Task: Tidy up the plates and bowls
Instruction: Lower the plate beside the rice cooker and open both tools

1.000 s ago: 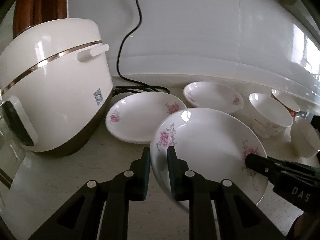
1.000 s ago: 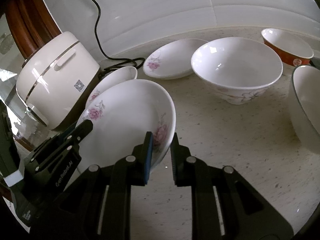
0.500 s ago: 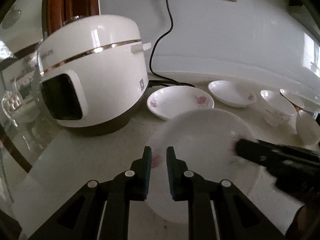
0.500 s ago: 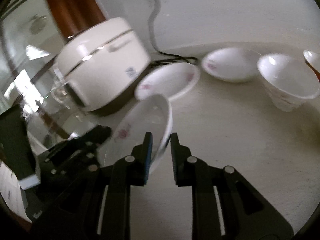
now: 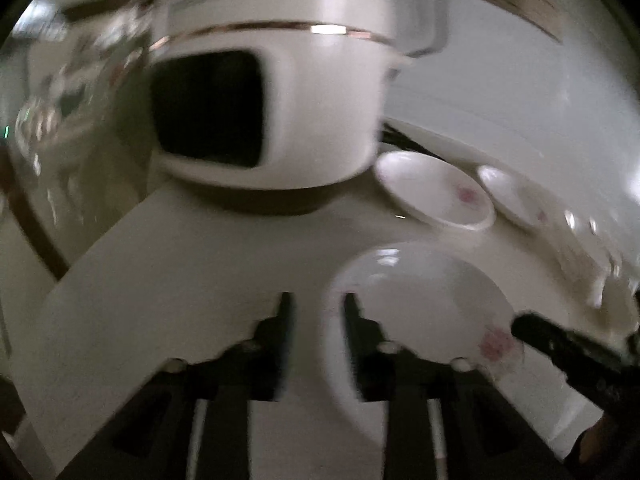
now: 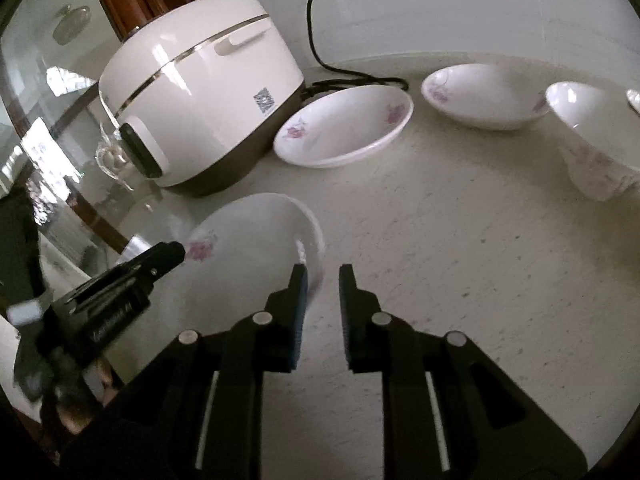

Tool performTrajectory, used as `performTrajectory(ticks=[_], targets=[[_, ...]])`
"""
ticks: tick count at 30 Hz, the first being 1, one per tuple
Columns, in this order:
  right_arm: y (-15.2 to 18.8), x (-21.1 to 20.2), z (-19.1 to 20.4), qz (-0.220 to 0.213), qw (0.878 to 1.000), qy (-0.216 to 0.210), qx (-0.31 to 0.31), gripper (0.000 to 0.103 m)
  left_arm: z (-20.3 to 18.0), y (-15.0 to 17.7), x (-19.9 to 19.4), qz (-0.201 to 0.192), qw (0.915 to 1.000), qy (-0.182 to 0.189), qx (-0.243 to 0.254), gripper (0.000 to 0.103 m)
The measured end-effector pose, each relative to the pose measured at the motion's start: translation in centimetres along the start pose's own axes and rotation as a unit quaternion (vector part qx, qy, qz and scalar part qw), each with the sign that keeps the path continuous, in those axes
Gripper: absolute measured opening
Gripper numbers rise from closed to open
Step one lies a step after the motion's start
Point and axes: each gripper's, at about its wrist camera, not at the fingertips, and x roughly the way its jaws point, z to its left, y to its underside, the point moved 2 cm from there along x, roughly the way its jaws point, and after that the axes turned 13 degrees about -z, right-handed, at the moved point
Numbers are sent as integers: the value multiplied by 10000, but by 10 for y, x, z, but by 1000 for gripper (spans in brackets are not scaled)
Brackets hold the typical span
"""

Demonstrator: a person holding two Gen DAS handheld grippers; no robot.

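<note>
Now, step: release plate [image 6: 256, 248] beside rice cooker [image 6: 200, 92].
left gripper [image 5: 316, 320]: opening, rim between jaws.
right gripper [image 6: 323, 280]: opening, rim outside jaws.
next: back off, fetch another plate [image 6: 344, 128].

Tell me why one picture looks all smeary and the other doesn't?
Left wrist view: motion blur smears the rice cooker and plates. Right wrist view: sharp, with window glare on the cooker and soft shadows under the plate. Both bend at the edges.

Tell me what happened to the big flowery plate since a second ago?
The big white plate with pink flowers was carried away from the other dishes and set down before the white rice cooker. The left gripper and right gripper were pinching its rim; now both are opening and letting go. The other two flowered plates stayed put.
</note>
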Motion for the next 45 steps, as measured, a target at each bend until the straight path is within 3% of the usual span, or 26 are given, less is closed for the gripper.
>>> performTrajectory(ticks=[1,2,3,5,7,10,11,13,18,23,31,36,40,45], targets=[[1,2,0,68,9999,-83,73,37,10,0,1,54,9998,-35,-163,64],[1,2,0,119,9998,-138,118,61,18,1,4,145,9995,-54,-276,67],[2,4,1,175,9995,-214,173,69,21,3,9,263,9992,36,-312,67],[4,2,4,130,9996,-212,103,70,17,7,17,481,9983,230,-255,65],[6,3,9,166,9996,-207,-14,69,9,9,24,582,9974,371,-184,55],[9,10,17,326,9989,-228,-248,52,-5,8,28,554,9979,338,62,41],[11,12,19,371,9985,-224,-329,42,-7,8,28,577,9975,410,33,31],[13,14,25,411,9978,-153,-499,38,-11,7,28,573,9971,496,46,23],[12,16,21,383,9980,-51,-499,26,-9,7,14,247,9990,371,86,19],[9,7,33,73,9982,-268,-539,26,-1,-5,-7,-82,9994,38,326,19],[26,8,70,214,9929,-538,-1043,25,38,3,-11,122,9999,-92,-42,20],[28,14,74,287,9921,-520,-1106,25,40,7,-8,128,9997,-182,-46,20],[28,15,80,245,9915,-556,-1147,26,38,10,-2,60,9979,-619,196,21],[31,23,86,414,9890,-629,-1271,26,47,11,4,187,9978,-636,-89,22]])
